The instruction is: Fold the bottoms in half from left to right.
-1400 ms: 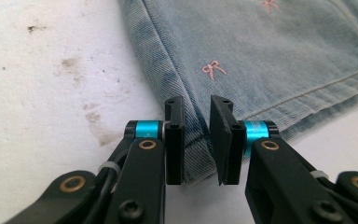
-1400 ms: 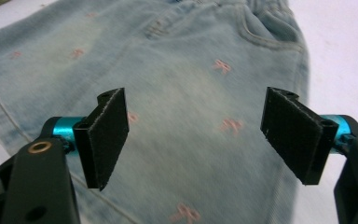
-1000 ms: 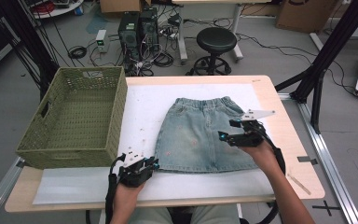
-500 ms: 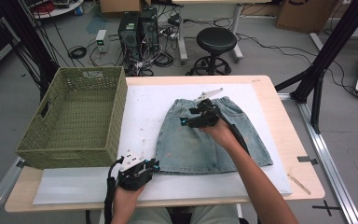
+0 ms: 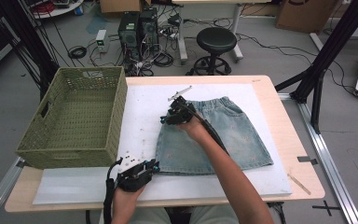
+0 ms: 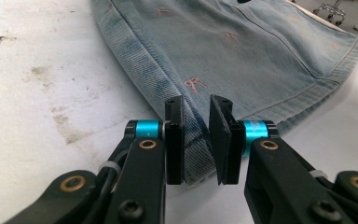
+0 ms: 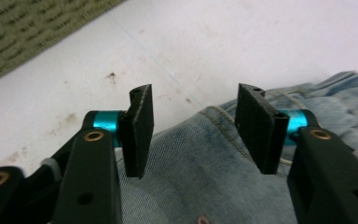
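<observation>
A light blue denim skirt [image 5: 233, 135] lies flat on the white mat [image 5: 144, 100], waistband at the far side. My left gripper [image 5: 151, 165] sits at the skirt's near left hem corner. In the left gripper view its jaws [image 6: 196, 105] stand narrow with the folded hem [image 6: 196, 140] pinched between the pads. My right gripper [image 5: 165, 119] hovers over the skirt's far left waistband corner. In the right gripper view its jaws [image 7: 193, 95] have just been closing. They straddle the waistband edge [image 7: 214, 114] with a gap on both sides.
A green woven basket [image 5: 70, 156] stands on the table's left side, its wall close to the mat; it also shows as the basket [image 7: 28, 28] in the right gripper view. Bare mat lies between basket and skirt. A stool [image 5: 216, 39] and cables are on the floor beyond.
My right gripper has crossed from the skirt's right side to its far left waistband corner, and its jaws have narrowed. The left gripper has stayed at the hem corner.
</observation>
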{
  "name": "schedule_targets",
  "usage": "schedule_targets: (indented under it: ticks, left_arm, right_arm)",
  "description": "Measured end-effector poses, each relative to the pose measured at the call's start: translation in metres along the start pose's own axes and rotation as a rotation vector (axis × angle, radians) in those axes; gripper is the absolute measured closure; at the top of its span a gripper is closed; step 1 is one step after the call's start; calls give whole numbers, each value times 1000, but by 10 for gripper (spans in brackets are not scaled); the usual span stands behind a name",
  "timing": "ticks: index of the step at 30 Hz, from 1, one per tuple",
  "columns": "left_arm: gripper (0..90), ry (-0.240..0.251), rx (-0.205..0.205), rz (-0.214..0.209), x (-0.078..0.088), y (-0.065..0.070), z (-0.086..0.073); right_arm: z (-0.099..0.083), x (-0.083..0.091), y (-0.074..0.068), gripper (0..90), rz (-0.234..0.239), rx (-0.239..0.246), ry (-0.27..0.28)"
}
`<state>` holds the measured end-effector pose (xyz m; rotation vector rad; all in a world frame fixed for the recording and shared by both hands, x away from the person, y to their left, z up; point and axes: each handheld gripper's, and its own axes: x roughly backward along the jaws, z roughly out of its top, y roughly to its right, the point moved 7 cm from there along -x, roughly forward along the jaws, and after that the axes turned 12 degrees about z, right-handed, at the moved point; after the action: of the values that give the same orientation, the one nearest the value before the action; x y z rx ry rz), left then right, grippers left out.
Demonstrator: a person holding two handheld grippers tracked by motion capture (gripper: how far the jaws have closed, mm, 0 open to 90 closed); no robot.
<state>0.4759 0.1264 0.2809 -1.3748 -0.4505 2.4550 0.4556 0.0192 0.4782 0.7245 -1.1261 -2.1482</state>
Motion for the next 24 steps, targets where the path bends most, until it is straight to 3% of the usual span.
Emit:
schedule_targets:
  ticks: [7, 11, 14, 16, 21, 24]
  left_arm:
    - [764, -4, 7, 0, -2, -1, -2]
    - [764, 4, 13, -2, -1, -1, -1]
    - [764, 17, 24, -17, 1, 0, 3]
    - [764, 33, 41, -40, 2, 2, 8]
    - [765, 80, 74, -126, 2, 14, 28]
    - [765, 103, 79, -183, 0, 29, 46]
  right_arm:
    - [-5, -13, 5, 668, -35, -12, -53]
    - [-6, -15, 6, 800, -61, 7, -76]
    - [-4, -13, 4, 847, -78, 34, -75]
    - [-2, -8, 4, 857, -80, 46, -64]
    - [4, 17, 5, 867, -67, 14, 16]
    - [4, 38, 11, 868, -65, -3, 66]
